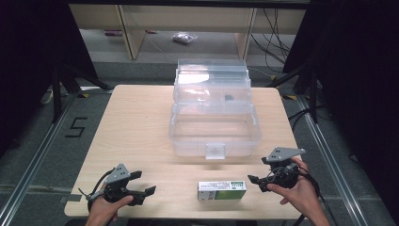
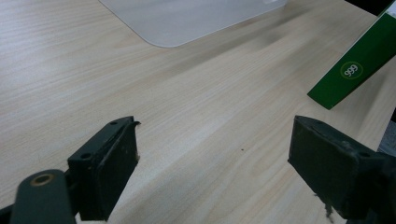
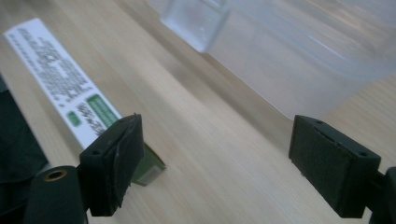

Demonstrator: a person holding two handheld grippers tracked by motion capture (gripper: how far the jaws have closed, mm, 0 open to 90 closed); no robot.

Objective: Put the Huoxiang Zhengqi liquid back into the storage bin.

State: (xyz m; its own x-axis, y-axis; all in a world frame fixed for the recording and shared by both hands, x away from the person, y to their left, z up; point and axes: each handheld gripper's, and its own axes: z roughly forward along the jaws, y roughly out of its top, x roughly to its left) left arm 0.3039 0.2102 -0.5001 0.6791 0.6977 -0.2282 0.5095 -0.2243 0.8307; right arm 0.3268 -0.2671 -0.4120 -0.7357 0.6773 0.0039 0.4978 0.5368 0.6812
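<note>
While the green-and-white carton (image 1: 222, 190) lies flat at the counter's (image 1: 136, 122) near edge, between the two tools, nothing is gripped: the left tool (image 1: 143, 182) and the right tool (image 1: 252, 181) are both held wide open and empty, seemingly poised toward it. Behind it, the clear plastic box (image 1: 214, 134) is set open and looks empty, probably to receive it.
</note>
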